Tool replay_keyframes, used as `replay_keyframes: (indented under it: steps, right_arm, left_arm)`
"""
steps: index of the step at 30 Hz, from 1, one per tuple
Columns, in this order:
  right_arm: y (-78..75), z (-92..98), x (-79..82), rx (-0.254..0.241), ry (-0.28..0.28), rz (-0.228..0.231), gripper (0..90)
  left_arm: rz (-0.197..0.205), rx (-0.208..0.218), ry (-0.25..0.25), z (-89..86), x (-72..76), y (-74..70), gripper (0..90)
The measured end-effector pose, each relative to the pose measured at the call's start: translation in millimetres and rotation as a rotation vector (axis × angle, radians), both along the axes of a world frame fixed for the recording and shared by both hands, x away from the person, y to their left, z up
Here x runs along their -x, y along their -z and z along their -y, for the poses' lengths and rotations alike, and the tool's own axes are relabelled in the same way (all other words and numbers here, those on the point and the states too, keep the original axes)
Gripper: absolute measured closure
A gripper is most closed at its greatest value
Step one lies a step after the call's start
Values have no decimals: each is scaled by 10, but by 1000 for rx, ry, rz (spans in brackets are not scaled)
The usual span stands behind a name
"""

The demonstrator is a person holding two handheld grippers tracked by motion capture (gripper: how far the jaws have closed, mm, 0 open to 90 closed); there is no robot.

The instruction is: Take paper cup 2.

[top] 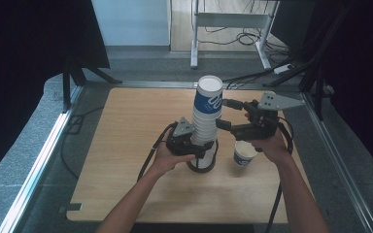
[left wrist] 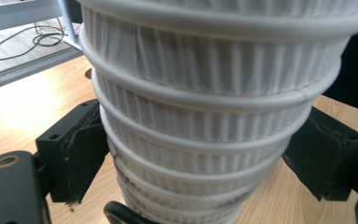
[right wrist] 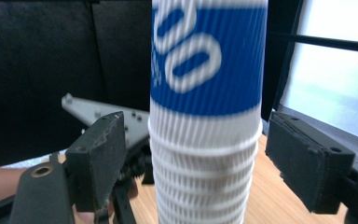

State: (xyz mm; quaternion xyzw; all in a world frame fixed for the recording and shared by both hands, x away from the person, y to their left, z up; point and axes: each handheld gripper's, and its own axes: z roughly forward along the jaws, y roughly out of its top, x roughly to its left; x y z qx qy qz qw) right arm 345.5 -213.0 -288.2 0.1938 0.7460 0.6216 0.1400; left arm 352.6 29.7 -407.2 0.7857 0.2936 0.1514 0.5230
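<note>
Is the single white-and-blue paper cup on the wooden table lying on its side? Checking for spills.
No, the single cup stands upright, its open mouth facing up.

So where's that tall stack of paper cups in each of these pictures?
High view: cup stack stands mid-table, its base held by the left gripper.
Left gripper view: its ribbed white lower cups sit between the fingers.
Right gripper view: centre, blue-banded top.
Shared landmark: the wooden table.

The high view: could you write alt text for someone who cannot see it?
A tall stack of ribbed paper cups, the top one blue and white, stands on a wooden table; the left gripper clamps it near its base. The right gripper, jaws apart, reaches toward its upper part, and a single paper cup stands upright beside the stack.
</note>
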Motion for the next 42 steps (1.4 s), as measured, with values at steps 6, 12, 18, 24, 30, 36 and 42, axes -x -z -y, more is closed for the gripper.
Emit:
replay_keyframes:
  steps: [6, 12, 18, 24, 30, 36, 42]
  right_arm:
    - [-217, -85, -83, -3, -2, 16, 179]
    - [-396, -232, -157, 1, -9, 29, 172]
    - [-434, -311, -263, 12, -12, 8, 174]
    - [-395, -398, -350, 40, -22, -8, 198]
    - [-378, -439, -358, 45, -33, -1, 249]
    - [-420, -418, -344, 24, -24, 19, 258]
    - [-598, -359, -298, -32, -5, 57, 264]
  left_arm:
    - [0, -3, -2, 3, 2, -2, 126]
    - [-2, -7, -4, 3, 8, -7, 127]
    - [-1, -9, -3, 3, 10, -8, 127]
    - [0, -8, -3, 5, 7, -5, 127]
    - [-1, -8, -6, 4, 9, -5, 127]
    - [3, -11, -8, 7, 4, -5, 127]
    - [-3, -10, -5, 8, 9, -7, 128]
